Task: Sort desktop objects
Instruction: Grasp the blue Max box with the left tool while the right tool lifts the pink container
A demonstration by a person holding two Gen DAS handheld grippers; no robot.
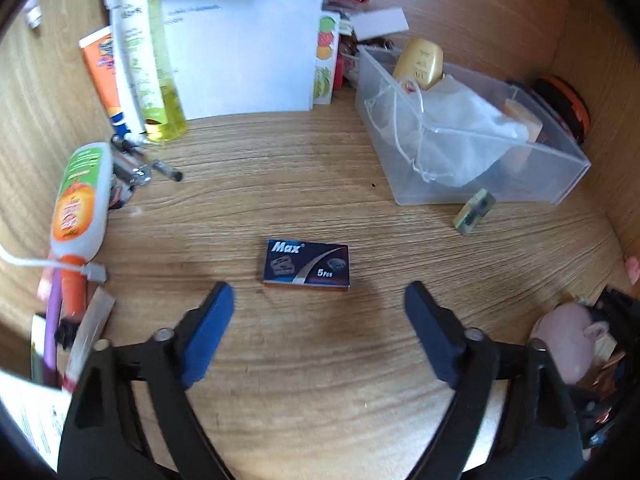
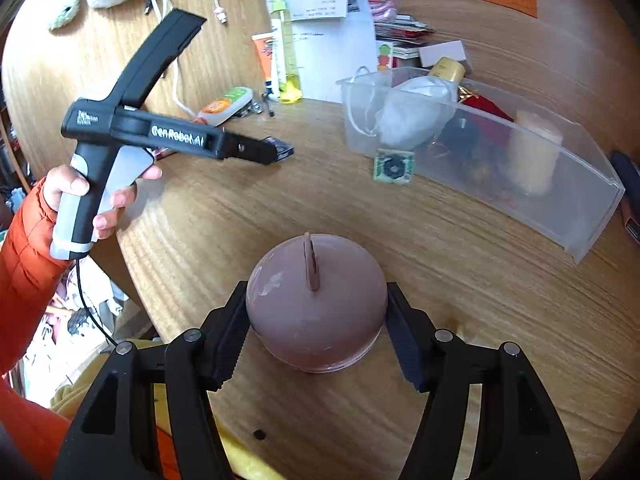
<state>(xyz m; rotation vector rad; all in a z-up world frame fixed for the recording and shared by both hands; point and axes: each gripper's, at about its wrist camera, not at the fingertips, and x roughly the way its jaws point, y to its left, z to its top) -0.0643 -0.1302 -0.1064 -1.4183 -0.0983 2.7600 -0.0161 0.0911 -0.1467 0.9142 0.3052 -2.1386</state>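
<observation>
A dark blue "Max" box (image 1: pixel 307 265) lies flat on the wooden desk, just ahead of my left gripper (image 1: pixel 319 300), which is open and empty with the box centred beyond its fingertips. In the right wrist view the left gripper (image 2: pixel 264 152) hovers over that box (image 2: pixel 282 147). My right gripper (image 2: pixel 316 312) is shut on a pink piggy bank (image 2: pixel 316 300), seen from behind with its tail up. The piggy bank also shows in the left wrist view (image 1: pixel 564 336). A clear plastic bin (image 1: pixel 560 176) holds a white mask (image 1: pixel 452 120) and a gold bottle (image 1: pixel 420 62).
A small green square item (image 1: pixel 475 211) lies in front of the bin (image 2: pixel 580 200). At left are a glue bottle (image 1: pixel 80 200), a yellow spray bottle (image 1: pixel 158 76), an orange tube (image 1: pixel 102 72), pens and white papers (image 1: pixel 248 52). The desk edge curves at the lower left (image 2: pixel 132 248).
</observation>
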